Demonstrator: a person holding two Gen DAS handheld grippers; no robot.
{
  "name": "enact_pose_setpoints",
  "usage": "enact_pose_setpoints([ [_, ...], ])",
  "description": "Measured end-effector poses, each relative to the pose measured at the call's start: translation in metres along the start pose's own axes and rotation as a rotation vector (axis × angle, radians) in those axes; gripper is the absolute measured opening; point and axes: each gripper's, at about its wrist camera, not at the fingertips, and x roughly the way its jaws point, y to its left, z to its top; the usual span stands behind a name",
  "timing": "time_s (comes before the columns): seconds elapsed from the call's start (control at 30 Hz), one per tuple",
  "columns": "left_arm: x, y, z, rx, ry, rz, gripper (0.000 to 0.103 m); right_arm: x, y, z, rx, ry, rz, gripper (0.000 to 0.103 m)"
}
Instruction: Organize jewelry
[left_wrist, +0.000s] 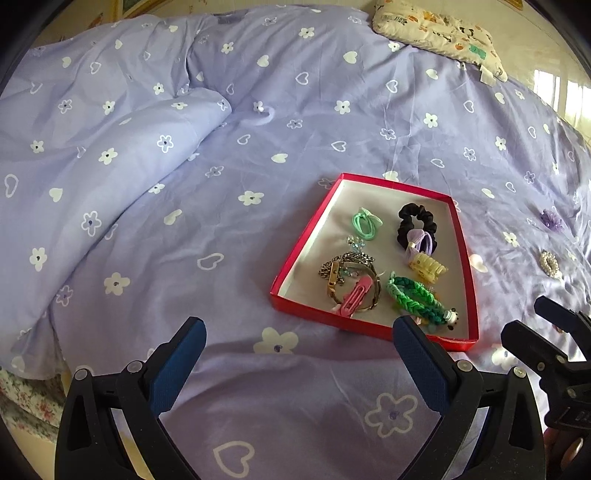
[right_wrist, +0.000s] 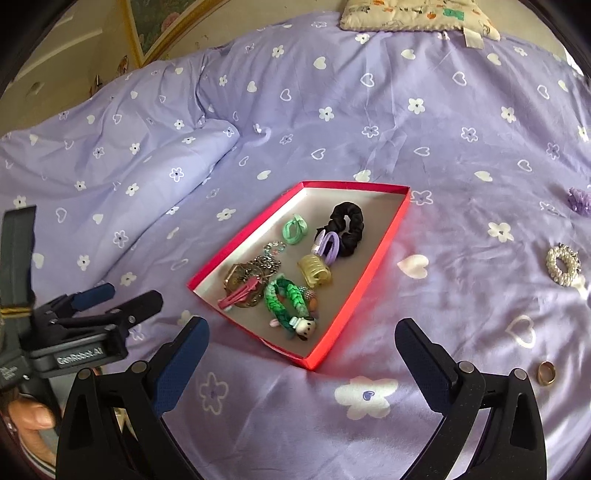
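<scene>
Underneath, a lilac flowered duvet (right_wrist: 369, 110) carries the red tray (right_wrist: 391, 229).

Bed cover (right_wrist: 369, 129): thin lilac printed cloth, smooth with a faint sheen, creased. Red tray (right_wrist: 354, 295): cardboard, glossy red walls, matt pale lining. Black scrunchie (right_wrist: 349, 221): gathered satin-like cloth. Green bracelet (right_wrist: 286, 299): braided cord, matt. Yellow claw clip (right_wrist: 314, 273): translucent plastic. Pink clip (left_wrist: 354, 295): smooth and glossy. Chain (left_wrist: 332, 271): shiny metal links. Pearl ring-shaped piece (right_wrist: 563, 266): lustrous beads. Ring (right_wrist: 546, 373): polished gold-toned metal. Left gripper (left_wrist: 299, 339) and right gripper (right_wrist: 301, 339): matt black plastic, textured blue pads.
</scene>
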Motion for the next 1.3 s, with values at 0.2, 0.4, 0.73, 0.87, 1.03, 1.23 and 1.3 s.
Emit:
enact_pose_setpoints([
  [0.2, 0.003, -0.004, -0.007, 0.016, 0.011, 0.007, 0.102, -0.003, -0.004, -0.003, 0.003, -0.012, -0.018, 0.102],
  [0.4, 0.004, -0.011, -0.009, 0.046, 0.010, 0.018, 0.102, -0.002, -0.005, -0.004, 0.007, -0.003, -0.014, 0.102],
  [0.73, 0.007, -0.014, -0.010, 0.057, 0.023, 0.020, 0.102, 0.001, -0.004, -0.006, 0.007, 0.011, -0.007, 0.102],
  [0.87, 0.008, -0.013, -0.010, 0.054, 0.025, 0.017, 0.102, 0.002, -0.004, -0.006, 0.007, 0.016, -0.006, 0.102],
  [1.03, 0.008, -0.013, -0.010, 0.055, 0.027, 0.020, 0.102, 0.003, -0.003, -0.007, 0.005, 0.021, -0.004, 0.102],
  [1.23, 0.005, -0.014, -0.012, 0.061, 0.019, 0.024, 0.102, 0.002, -0.003, -0.007, 0.007, 0.018, -0.006, 0.102],
  [1.3, 0.005, -0.014, -0.013, 0.061, 0.019, 0.023, 0.102, 0.001, -0.004, -0.006, 0.008, 0.017, -0.007, 0.102],
])
